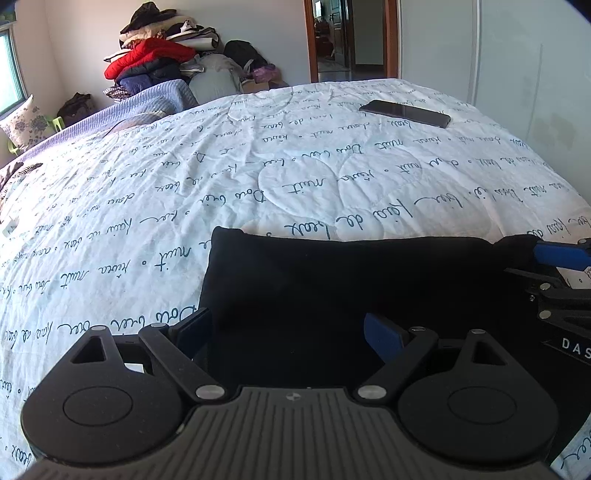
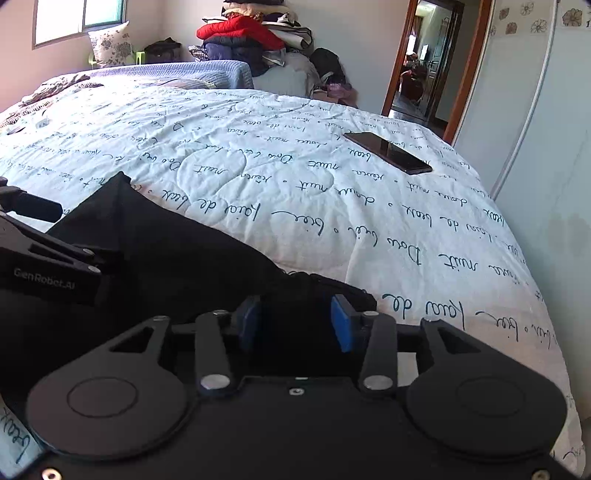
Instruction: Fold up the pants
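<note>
Pants (image 1: pixel 351 280) folded on bed (image 1: pixel 184 192) — left gripper (image 1: pixel 288 332) jaws wide apart, right gripper (image 2: pixel 295 325) jaws apart, fabric between. Risk — withdrawing pads snag cloth, undoing fold.

Ahead of both claws: wide bare quilt on bed (image 1: pixel 184 206), passable. Only obstacle there: phone (image 1: pixel 405 113) lying flat, far ahead right. Beyond bed's far-left edge: clothes pile (image 1: pixel 159 59), folded blue blanket (image 1: pixel 147 101).

Daylit bedroom: script-printed quilt (image 1: pixel 295 155), window (image 2: pixel 79 18), clothes pile (image 1: pixel 162 55), open doorway (image 1: pixel 345 37).
</note>
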Tool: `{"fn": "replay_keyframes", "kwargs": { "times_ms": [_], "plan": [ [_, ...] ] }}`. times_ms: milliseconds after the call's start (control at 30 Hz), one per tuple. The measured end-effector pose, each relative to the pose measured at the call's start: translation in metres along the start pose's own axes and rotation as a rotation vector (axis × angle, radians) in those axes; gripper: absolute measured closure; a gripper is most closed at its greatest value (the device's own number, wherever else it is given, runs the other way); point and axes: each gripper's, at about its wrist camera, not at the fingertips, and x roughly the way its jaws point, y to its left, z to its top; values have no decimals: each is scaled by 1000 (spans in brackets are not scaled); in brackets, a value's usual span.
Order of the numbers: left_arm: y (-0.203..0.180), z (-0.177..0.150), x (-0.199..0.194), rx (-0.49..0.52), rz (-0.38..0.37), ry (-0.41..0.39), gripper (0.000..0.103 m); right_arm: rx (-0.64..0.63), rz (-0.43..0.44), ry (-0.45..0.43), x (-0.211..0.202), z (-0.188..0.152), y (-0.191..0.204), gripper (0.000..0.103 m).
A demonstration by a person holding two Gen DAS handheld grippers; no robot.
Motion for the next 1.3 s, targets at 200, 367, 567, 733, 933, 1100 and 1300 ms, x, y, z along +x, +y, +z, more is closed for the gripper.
{"fn": "replay_keyframes", "kwargs": {
  "times_ms": [200,367,567,733,933,1100,1300],
  "plan": [
    [2,2,4,-11,2,8,11,-9,19,-30,-11,0,10,61],
    [2,3,5,-1,5,9,10,40,10,-14,-4,-1,3,59],
    [7,6,10,-13,16,4,9,11,53,-63,-22,1,23,57],
    [8,13,20,-10,31,2,5,-8,39,-16,-5,-5,28,55],
    [11,18,26,-20,35,7,4,27,33,-56,-21,-5,28,53],
    [12,16,28,-29,39,6,2,54,32,-52,-30,-16,26,46],
    [11,16,27,-25,47,5,2,102,20,-45,-29,-23,18,40]
  ]
}}
